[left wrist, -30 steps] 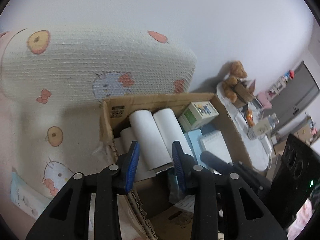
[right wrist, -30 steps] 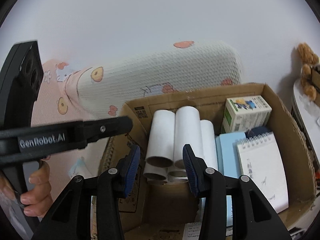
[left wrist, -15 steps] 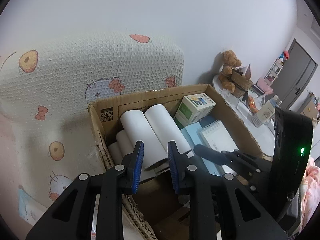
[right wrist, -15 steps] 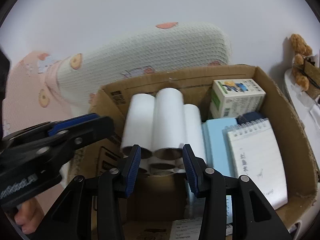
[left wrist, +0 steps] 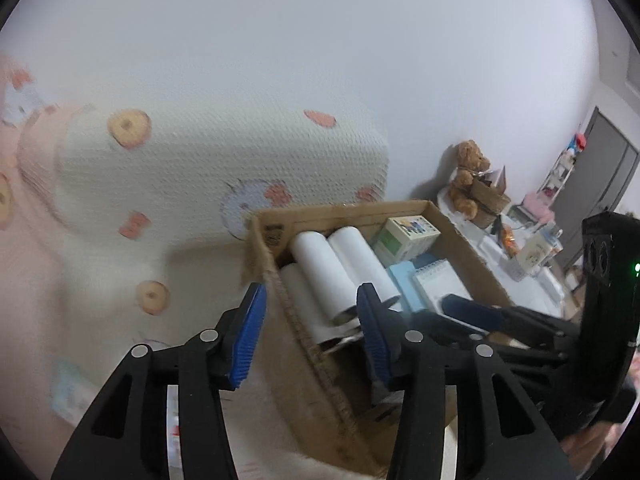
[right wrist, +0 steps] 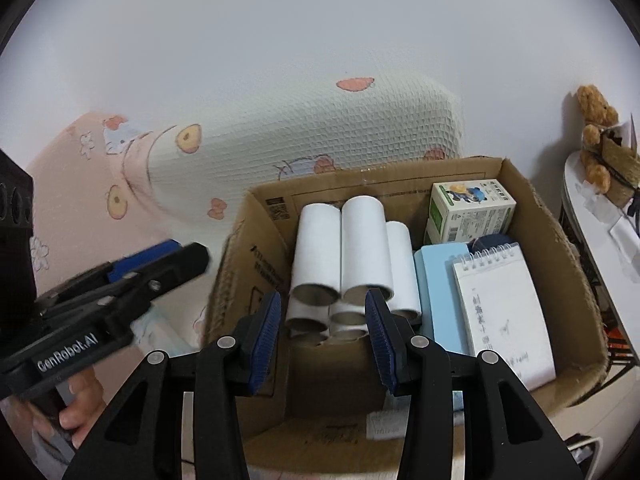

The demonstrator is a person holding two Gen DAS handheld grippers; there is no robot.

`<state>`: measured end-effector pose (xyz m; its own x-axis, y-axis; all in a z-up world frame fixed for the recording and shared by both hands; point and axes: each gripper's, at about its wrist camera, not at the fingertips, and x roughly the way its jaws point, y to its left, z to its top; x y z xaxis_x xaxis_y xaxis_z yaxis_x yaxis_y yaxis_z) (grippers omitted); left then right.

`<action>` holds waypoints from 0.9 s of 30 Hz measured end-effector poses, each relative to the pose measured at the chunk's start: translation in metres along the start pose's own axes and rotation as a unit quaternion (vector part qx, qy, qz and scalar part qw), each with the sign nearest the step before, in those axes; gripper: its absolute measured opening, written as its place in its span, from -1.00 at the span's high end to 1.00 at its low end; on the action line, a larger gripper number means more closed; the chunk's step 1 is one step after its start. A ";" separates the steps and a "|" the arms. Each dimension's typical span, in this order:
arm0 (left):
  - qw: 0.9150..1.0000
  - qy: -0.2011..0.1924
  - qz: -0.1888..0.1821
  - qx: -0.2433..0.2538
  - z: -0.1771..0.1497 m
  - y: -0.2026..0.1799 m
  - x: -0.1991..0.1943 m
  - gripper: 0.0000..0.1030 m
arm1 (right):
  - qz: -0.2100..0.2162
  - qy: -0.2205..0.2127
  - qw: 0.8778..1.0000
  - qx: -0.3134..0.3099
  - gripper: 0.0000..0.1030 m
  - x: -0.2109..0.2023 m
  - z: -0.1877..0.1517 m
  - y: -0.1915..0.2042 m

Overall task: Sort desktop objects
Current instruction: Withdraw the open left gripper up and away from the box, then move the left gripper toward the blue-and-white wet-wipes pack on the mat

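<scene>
An open cardboard box [right wrist: 552, 232] holds several white paper rolls [right wrist: 364, 244], a green-and-white carton [right wrist: 472, 212], a light blue book [right wrist: 436, 280] and a spiral notepad [right wrist: 504, 312]. My right gripper [right wrist: 323, 312] hovers open over the box's near wall, in front of the roll ends, with nothing between its pads. My left gripper [left wrist: 311, 308] is beside the box's left wall [left wrist: 280, 288]; its jaws are opening and empty. The rolls [left wrist: 320, 264] lie beyond it. From the right wrist, the left gripper [right wrist: 160, 256] shows side-on at the left.
A cream pillow [left wrist: 224, 168] with cartoon prints lies behind the box on pink bedding [right wrist: 72, 184]. A teddy bear [right wrist: 596, 128] sits on a white side table [left wrist: 532, 276] at the right. A person's hand [right wrist: 80, 404] holds the left gripper's handle.
The left gripper's jaws have spread wider, and it has swung left, off the rolls to the box's left wall. The right gripper's opening is unchanged.
</scene>
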<state>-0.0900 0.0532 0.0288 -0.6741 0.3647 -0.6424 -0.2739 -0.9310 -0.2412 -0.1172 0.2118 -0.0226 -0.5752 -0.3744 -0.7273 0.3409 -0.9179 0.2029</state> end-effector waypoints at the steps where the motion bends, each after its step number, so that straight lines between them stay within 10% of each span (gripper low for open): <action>1: 1.000 -0.010 0.011 0.009 0.000 0.000 -0.007 -0.03 | -0.005 0.001 1.000 -0.002 0.21 -0.005 -0.001 0.002; 15: 0.997 -0.050 0.031 0.055 -0.020 0.003 -0.052 -0.08 | -0.022 -0.032 0.996 -0.080 0.21 -0.054 -0.016 0.061; 27: 0.992 -0.069 0.099 -0.027 -0.068 0.086 -0.074 -0.08 | 0.041 -0.017 0.978 -0.204 0.21 -0.041 -0.030 0.145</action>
<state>-0.0165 -0.0544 0.0065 -0.8002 0.1687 -0.5755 -0.0917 -0.9827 -0.1606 -0.0217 0.0982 0.0165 -0.5556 -0.4554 -0.6956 0.6510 -0.7587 -0.0232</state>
